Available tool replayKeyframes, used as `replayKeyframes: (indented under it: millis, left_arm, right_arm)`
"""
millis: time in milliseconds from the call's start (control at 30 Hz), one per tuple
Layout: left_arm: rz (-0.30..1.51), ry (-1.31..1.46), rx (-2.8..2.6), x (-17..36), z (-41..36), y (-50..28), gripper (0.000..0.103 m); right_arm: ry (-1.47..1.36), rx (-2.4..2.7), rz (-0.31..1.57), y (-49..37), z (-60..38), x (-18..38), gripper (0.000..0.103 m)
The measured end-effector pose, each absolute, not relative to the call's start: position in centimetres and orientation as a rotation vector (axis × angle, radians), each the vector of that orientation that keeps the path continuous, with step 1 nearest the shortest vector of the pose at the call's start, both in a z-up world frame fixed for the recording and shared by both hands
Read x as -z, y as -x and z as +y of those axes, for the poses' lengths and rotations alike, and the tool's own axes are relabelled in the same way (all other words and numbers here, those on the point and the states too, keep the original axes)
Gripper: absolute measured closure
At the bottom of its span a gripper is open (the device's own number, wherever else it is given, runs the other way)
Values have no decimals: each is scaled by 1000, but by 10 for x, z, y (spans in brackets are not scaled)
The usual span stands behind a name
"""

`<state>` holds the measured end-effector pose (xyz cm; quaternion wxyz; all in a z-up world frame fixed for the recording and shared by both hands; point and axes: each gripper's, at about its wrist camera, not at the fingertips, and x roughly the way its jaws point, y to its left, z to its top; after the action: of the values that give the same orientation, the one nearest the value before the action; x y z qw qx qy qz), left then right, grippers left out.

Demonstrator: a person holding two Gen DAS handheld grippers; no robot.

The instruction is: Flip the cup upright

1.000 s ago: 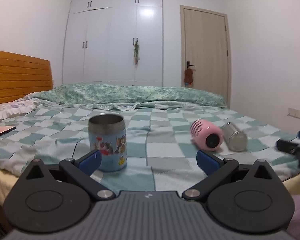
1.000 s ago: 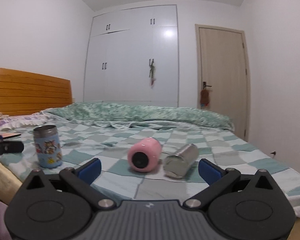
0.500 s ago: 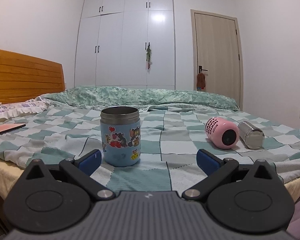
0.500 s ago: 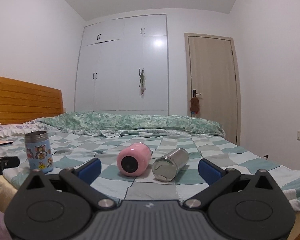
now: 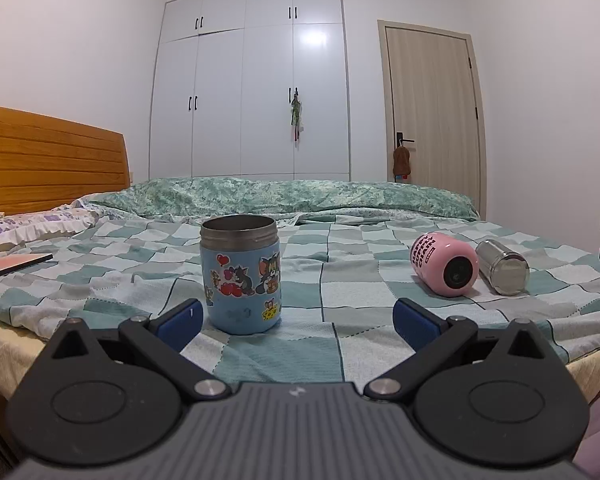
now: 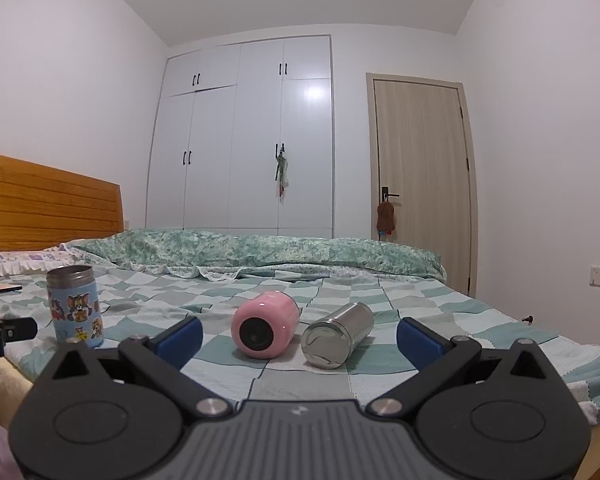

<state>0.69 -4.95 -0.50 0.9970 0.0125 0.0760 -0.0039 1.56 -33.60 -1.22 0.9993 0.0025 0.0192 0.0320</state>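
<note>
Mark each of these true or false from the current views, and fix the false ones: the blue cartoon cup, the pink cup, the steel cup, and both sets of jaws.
1. The blue cartoon cup stands upright on the bed with its mouth up. True.
2. The pink cup stands upright. False: it lies on its side.
3. The steel cup lies on its side beside the pink cup. True.
4. The right gripper is shut on the pink cup. False: its jaws are open and hold nothing.
5. The left gripper holds the blue cartoon cup. False: its jaws are open and the cup stands free.
</note>
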Motion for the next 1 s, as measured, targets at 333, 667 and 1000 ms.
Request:
replayKeyframes:
  millis: [333, 667, 1000]
  left_arm:
    - [151, -24, 11, 5, -48, -6, 0]
    - [150, -23, 11, 5, -48, -6, 0]
    - [148, -23, 13, 4, -48, -6, 0]
  right_arm:
    - [-3, -64, 38, -16, -335, 13, 0]
    - [-1, -64, 37, -15, -335, 13, 0]
    - [0, -64, 37, -15, -335, 13, 0]
